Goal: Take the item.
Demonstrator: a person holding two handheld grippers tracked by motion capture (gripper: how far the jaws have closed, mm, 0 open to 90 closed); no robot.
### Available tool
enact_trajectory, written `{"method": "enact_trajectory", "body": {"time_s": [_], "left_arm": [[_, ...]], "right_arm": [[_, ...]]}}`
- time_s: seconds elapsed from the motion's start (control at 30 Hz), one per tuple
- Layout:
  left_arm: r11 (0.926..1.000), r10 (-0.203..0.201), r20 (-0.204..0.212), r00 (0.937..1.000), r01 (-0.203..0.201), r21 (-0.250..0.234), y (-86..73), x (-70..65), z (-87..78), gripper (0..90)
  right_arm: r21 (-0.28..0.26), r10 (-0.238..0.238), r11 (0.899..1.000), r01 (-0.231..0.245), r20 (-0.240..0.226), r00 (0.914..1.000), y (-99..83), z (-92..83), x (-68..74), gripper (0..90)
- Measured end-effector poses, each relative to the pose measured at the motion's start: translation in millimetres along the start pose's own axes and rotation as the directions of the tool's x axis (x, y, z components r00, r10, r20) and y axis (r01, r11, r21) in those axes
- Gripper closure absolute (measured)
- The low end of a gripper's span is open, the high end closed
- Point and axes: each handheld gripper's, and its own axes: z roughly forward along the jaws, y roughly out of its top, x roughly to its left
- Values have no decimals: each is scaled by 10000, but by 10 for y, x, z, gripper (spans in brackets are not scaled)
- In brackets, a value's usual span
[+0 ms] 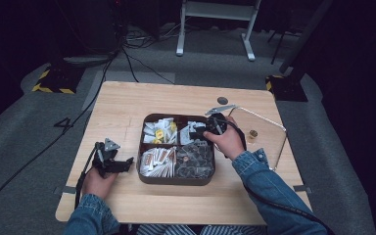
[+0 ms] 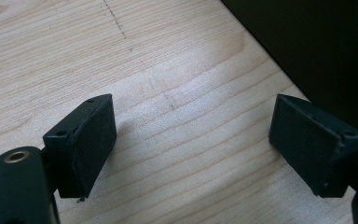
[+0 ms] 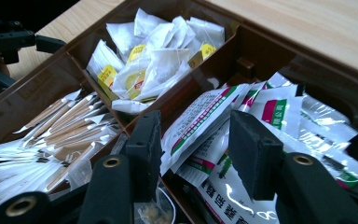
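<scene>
A brown four-part tray (image 1: 176,180) sits mid-table. My right gripper (image 1: 200,133) hangs over its back right compartment, and in the right gripper view its jaws (image 3: 196,126) stand apart just over a heap of white sachets with green and red print (image 3: 223,112). The sachets lie between and under the pads; no pad presses on one. White tea bags with yellow tags (image 3: 154,60) fill the neighbouring compartment and brown-and-white stick packets (image 3: 60,126) another. My left gripper (image 1: 127,164) rests on the table left of the tray, open and empty (image 2: 193,107) over bare wood.
A clear lid (image 1: 267,129) with a small knob lies on the table right of the tray, under my right forearm's far side. A small dark disc (image 1: 222,101) lies near the back edge. The tray's dark wall (image 2: 307,46) rises beside my left gripper.
</scene>
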Motion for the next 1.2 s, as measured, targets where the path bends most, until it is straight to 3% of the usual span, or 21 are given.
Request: {"method": "enact_trajectory", "body": {"time_s": [0.53, 0.93, 1.1, 1.2], "left_arm": [[10000, -3, 0, 10000, 3, -1, 0, -1, 0, 153], [10000, 2, -2, 10000, -2, 1, 0, 0, 0, 153], [10000, 1, 2, 10000, -1, 0, 0, 0, 0, 153], [10000, -1, -4, 10000, 1, 10, 0, 0, -1, 152]], "right_arm": [[-23, -320, 9995, 319, -123, 9994, 118, 155, 126, 592], [393, -36, 9992, 27, 228, 9997, 102, 316, 69, 625], [557, -198, 9983, 175, 408, 9990, 115, 355, 95, 728], [617, -138, 9980, 114, 388, 9992, 107, 349, 93, 856]]}}
